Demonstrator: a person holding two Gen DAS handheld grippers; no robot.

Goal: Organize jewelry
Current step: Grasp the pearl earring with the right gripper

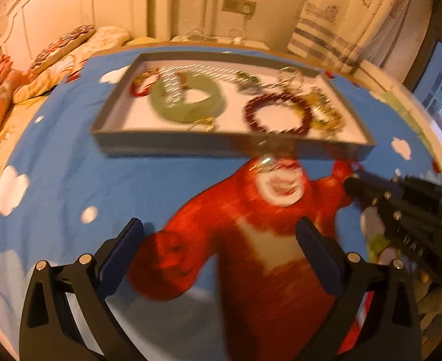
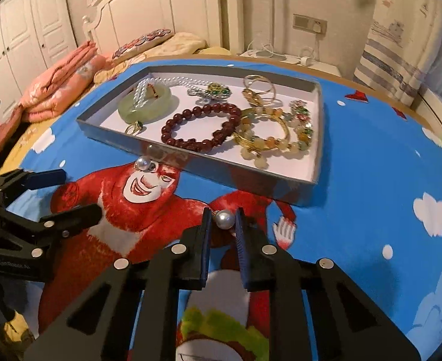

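Note:
A grey tray (image 2: 245, 180) with a white floor lies on the blue cartoon cloth and holds a green jade bangle (image 2: 148, 105), a dark red bead bracelet (image 2: 199, 129), a pale bead bracelet (image 2: 272, 138), gold rings, a brooch and a pearl string. My right gripper (image 2: 224, 221) is shut on a pearl earring (image 2: 224, 219) in front of the tray. A second pearl earring (image 2: 143, 163) lies on the cloth at the tray's near edge. My left gripper (image 1: 219, 234) is open and empty over the cloth; it also shows in the right wrist view (image 2: 67, 194). The tray (image 1: 221, 144) is blurred in the left wrist view.
The cloth covers a round table (image 2: 386, 99) beside a bed with folded pink blankets (image 2: 58, 84) and pillows. A white headboard, wardrobe and nightstand with cables stand behind. A curtain (image 2: 401, 45) hangs at the right.

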